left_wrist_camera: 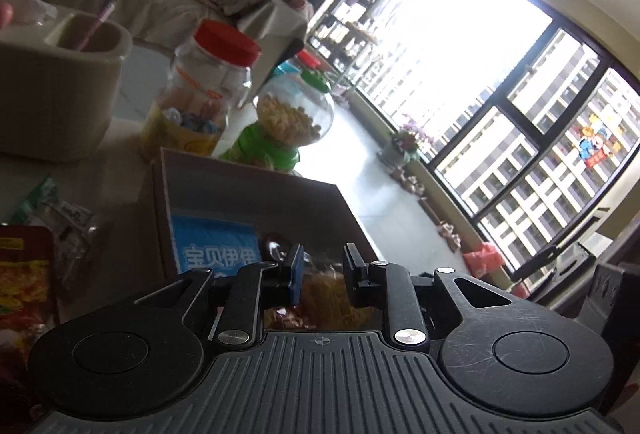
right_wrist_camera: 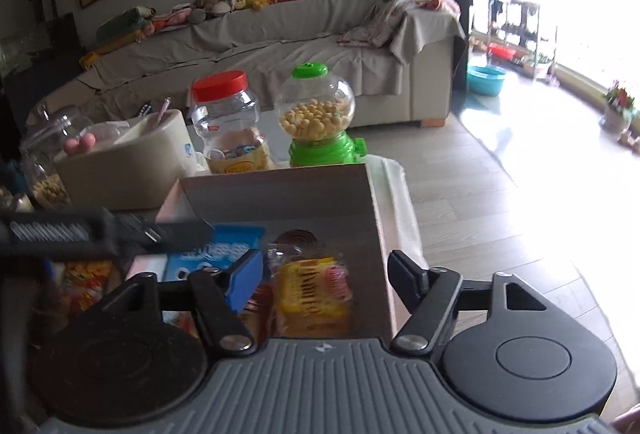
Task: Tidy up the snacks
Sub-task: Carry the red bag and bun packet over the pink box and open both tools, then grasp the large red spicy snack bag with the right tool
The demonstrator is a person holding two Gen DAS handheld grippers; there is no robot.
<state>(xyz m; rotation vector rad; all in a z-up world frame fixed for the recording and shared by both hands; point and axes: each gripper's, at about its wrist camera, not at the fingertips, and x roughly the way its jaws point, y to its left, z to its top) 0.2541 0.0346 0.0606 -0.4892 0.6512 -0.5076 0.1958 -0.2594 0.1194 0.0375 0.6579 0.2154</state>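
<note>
An open cardboard box (left_wrist_camera: pixel 248 202) (right_wrist_camera: pixel 280 194) stands on the table in front of both grippers. Inside it lie a blue packet with white lettering (left_wrist_camera: pixel 216 250) (right_wrist_camera: pixel 216 250) and a yellow snack packet in clear wrap (left_wrist_camera: pixel 324 298) (right_wrist_camera: pixel 312 290). My right gripper (right_wrist_camera: pixel 324 278) hangs over the box, jaws wide open. The yellow packet sits between its fingers, clear of both pads. My left gripper (left_wrist_camera: pixel 324 266) has only a narrow gap between its jaws. The packet shows through that gap, lower down, with nothing pinched. The left tool's dark body (right_wrist_camera: pixel 80 234) is a blur over the box's left edge.
Behind the box stand a red-lidded clear jar (left_wrist_camera: pixel 200 90) (right_wrist_camera: pixel 228 122), a green candy dispenser (left_wrist_camera: pixel 288 114) (right_wrist_camera: pixel 316 114) and a beige tub (left_wrist_camera: pixel 60 82) (right_wrist_camera: pixel 120 162). Loose snack bags (left_wrist_camera: pixel 24 282) lie left of the box. A glass jar (right_wrist_camera: pixel 44 162) stands far left. To the right the table ends above the floor.
</note>
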